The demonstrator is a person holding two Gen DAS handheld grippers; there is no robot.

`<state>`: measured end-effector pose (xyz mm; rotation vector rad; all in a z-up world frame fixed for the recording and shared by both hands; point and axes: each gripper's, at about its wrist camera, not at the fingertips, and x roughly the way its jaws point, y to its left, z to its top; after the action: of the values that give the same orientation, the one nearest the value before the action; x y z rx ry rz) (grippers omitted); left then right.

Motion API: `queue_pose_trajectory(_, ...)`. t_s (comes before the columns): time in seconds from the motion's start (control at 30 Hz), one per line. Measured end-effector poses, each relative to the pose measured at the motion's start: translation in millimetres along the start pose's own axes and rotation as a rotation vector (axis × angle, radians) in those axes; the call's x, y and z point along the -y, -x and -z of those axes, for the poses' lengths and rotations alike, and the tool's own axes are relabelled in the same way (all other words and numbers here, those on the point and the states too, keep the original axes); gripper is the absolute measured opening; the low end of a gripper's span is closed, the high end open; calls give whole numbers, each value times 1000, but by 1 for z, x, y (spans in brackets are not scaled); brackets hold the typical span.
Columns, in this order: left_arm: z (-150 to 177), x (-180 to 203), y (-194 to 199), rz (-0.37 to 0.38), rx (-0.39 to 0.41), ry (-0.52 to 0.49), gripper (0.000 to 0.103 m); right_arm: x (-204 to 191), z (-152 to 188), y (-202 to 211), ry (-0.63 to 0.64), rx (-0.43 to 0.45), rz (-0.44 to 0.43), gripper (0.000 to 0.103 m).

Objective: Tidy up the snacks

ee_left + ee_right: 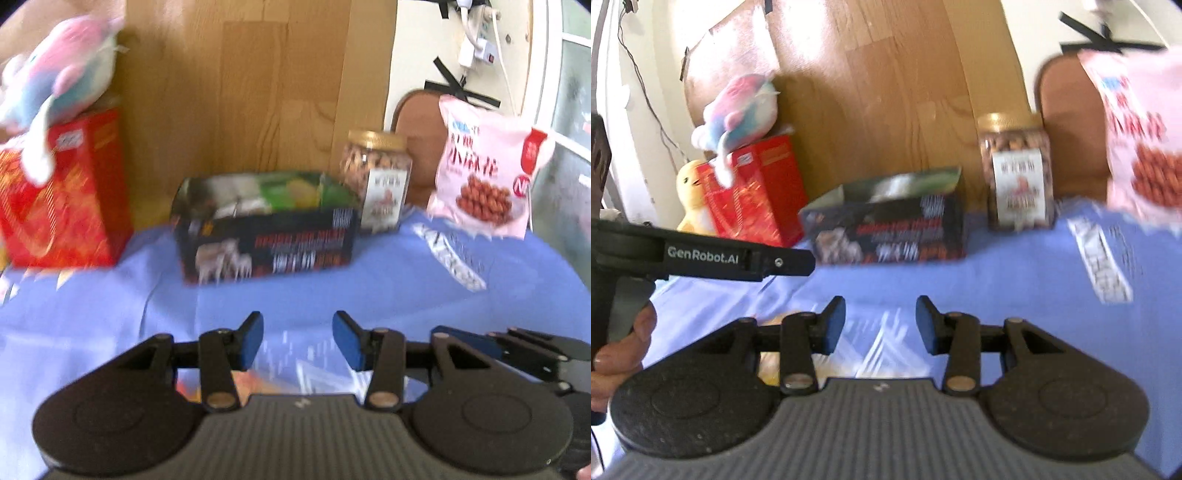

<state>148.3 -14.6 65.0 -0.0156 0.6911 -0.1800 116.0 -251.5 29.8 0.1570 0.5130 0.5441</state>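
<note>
An open black snack box (266,240) holding packets stands at the back of the blue cloth (369,295); it also shows in the right wrist view (890,232). A nut jar with a gold lid (376,177) (1015,173) stands to its right. A pink snack bag (487,166) (1145,140) stands upright at far right. A thin snack packet (450,258) (1102,258) lies flat on the cloth. My left gripper (297,341) is open and empty above the cloth. My right gripper (881,325) is open and empty, beside the left one (701,254).
A red box (62,199) (757,192) stands at back left with a pastel plush toy (62,74) (738,110) on top and a yellow plush (690,195) beside it. A wooden panel (251,92) backs the table. A brown chair back (417,122) stands behind the jar.
</note>
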Motion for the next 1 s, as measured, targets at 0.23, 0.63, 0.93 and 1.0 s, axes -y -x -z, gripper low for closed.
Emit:
queue_pose_trajectory(0.23,39,-3,34,-56,17,33,42,-24,36,25,-6,-47,-5,45)
queue_pose_trajectory(0.63,68,-20,54,-110,18,68,43,-71,72,11,185,-108,127,87)
queue_pose_trajectory(0.93,71,-28,58,-32,8,130,44,-20,61,33,73,-101,194,4)
queue_pose_trajectory(1.0,70,-24,58,15,10,126,44,-10,66,42,38,-82,188,4)
